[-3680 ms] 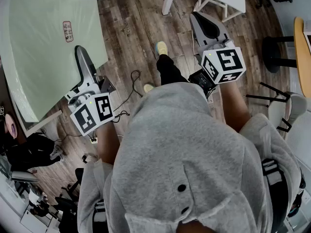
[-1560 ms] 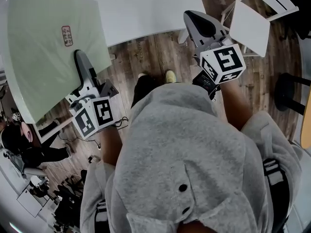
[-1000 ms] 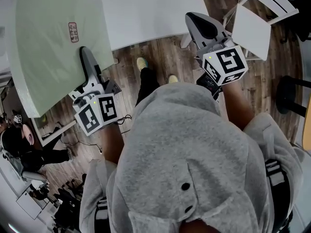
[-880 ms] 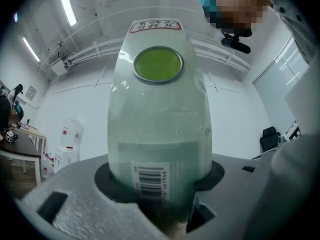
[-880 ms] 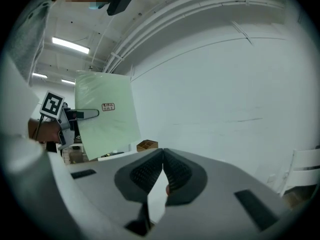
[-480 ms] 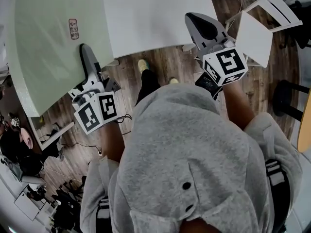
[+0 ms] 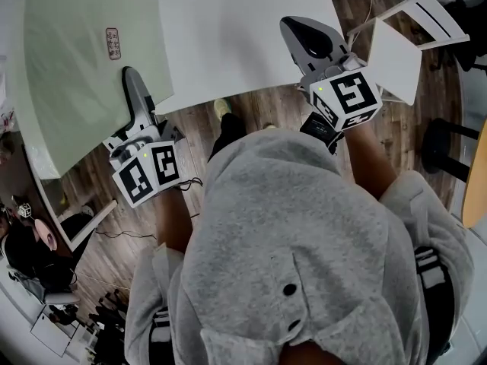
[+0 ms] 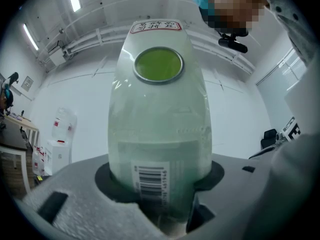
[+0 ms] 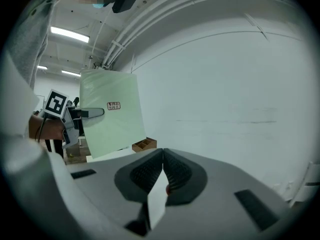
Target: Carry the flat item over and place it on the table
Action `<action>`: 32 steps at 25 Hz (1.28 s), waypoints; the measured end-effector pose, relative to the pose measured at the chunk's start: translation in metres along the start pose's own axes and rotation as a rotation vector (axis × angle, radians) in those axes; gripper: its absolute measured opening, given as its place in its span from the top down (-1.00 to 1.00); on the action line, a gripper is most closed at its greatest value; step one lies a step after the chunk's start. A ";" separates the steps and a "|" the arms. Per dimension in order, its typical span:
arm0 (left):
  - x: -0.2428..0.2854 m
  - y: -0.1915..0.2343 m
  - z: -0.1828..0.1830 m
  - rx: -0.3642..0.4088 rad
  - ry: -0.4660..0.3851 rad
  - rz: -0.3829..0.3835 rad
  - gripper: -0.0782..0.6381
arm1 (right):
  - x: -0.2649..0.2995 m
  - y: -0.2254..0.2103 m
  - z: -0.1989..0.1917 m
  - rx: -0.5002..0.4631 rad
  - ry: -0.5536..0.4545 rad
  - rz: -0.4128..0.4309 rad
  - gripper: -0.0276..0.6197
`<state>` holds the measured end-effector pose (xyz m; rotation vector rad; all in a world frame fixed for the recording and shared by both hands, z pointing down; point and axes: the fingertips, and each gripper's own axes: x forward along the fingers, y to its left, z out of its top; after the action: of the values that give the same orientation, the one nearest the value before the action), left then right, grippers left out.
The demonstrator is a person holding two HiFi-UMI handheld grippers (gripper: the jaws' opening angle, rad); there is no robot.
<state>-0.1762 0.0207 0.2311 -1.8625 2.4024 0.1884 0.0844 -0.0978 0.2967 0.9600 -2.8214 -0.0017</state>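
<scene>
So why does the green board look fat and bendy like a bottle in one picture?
Left gripper view: the wide lens sits right against the green board, so it bulges and its near end blurs. Head view: from farther off it looks flat, with slightly curved edges. Right gripper view: it is small, sharp and flat.
</scene>
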 end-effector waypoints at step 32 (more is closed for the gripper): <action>0.111 0.115 -0.032 -0.046 0.059 -0.106 0.01 | 0.128 0.034 0.037 -0.048 0.100 -0.128 0.83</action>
<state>-0.3149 -0.0625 0.2500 -2.0375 2.3483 0.1845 -0.0414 -0.1503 0.2811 1.0968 -2.6530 -0.0352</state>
